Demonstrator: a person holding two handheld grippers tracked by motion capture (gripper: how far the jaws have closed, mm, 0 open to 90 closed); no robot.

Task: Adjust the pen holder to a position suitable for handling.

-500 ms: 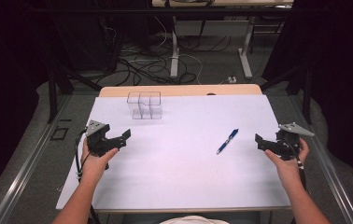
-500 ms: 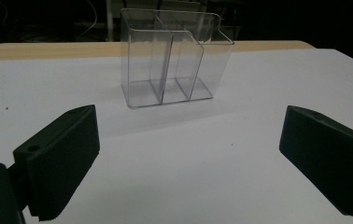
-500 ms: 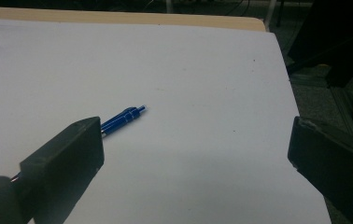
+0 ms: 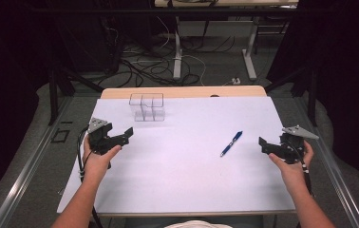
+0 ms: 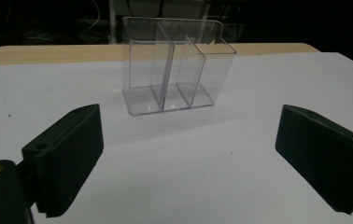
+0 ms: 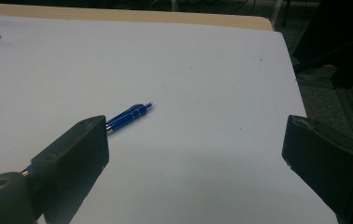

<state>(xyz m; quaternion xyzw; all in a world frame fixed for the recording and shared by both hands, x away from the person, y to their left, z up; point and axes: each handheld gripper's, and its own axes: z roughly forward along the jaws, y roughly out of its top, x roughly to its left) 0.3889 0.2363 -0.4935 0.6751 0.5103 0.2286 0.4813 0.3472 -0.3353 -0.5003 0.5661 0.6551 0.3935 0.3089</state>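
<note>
Lying on the white table [image 4: 177, 175] at its right side, the blue pen [image 4: 231, 143] is sitting just ahead of the right gripper [image 4: 263, 144], whose jaws are gaping wide with nothing between them. Over at the left, the left gripper [image 4: 129, 131] is hovering, jaws likewise spread and empty, facing the clear plastic organizer [image 4: 146, 106] near the far edge.

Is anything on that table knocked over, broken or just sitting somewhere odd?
Nothing stands out. The clear plastic organizer stands upright and empty near the far edge of the white table. The blue pen lies flat at a slant, apart from both open grippers, left gripper and right gripper. No spill or damage is visible.
</note>
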